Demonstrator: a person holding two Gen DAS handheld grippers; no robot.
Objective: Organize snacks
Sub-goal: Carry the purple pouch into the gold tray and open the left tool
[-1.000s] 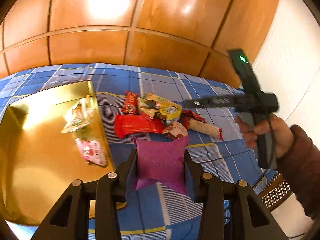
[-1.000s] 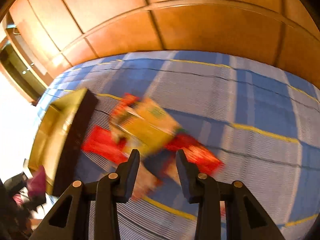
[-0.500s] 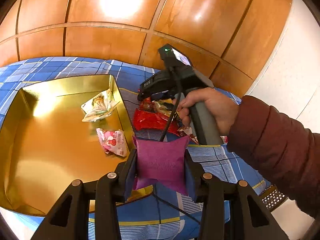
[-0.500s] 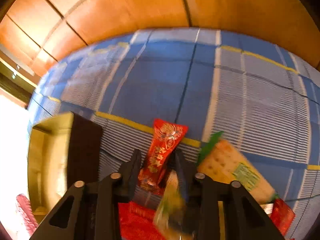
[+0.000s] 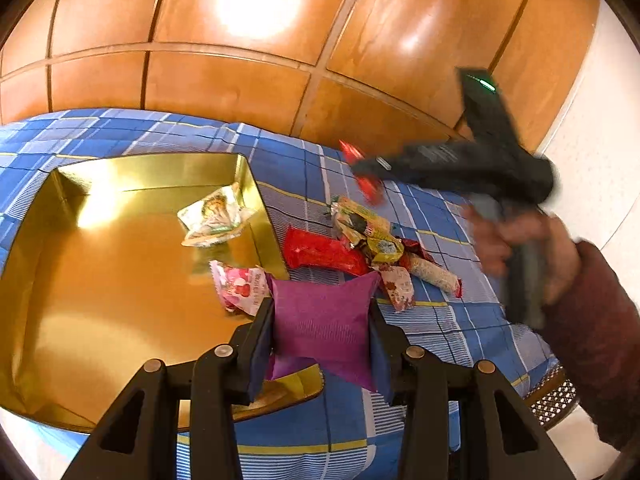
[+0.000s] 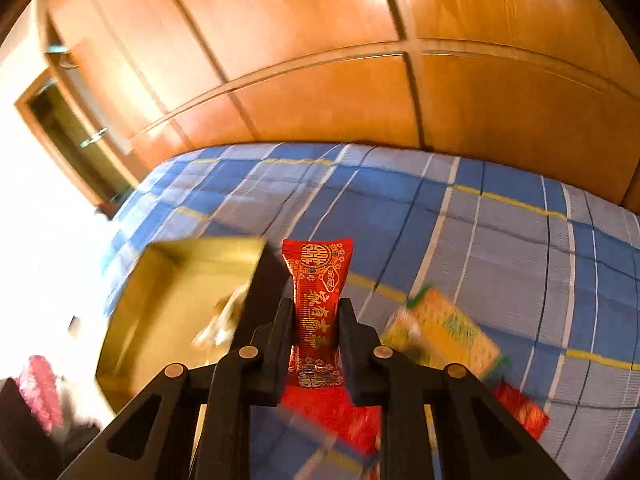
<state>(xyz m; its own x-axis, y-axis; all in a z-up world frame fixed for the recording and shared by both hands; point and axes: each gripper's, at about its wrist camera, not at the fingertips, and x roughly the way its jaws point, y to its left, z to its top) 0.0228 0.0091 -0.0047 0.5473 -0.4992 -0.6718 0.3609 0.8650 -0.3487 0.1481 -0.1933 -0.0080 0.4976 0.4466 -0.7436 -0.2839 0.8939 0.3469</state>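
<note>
Left wrist view: left gripper [image 5: 322, 326] clenched on purple packet [image 5: 322, 320], held above near right corner of gold tray [image 5: 100, 280]. Right gripper [image 6: 316, 330] clenched on red packet [image 6: 318, 296], lifted over blue checked cloth [image 6: 460, 232]. Loose snack pile [image 5: 360, 248] lying right of tray.

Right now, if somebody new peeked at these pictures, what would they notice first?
Probably the shiny gold tray on the blue checked cloth, with two snack packets inside and a messy pile of snacks just beside it. Next, the two grippers: the left gripper pinches a purple packet above the tray's near edge, and the right gripper squeezes a long red packet with gold writing.
</note>
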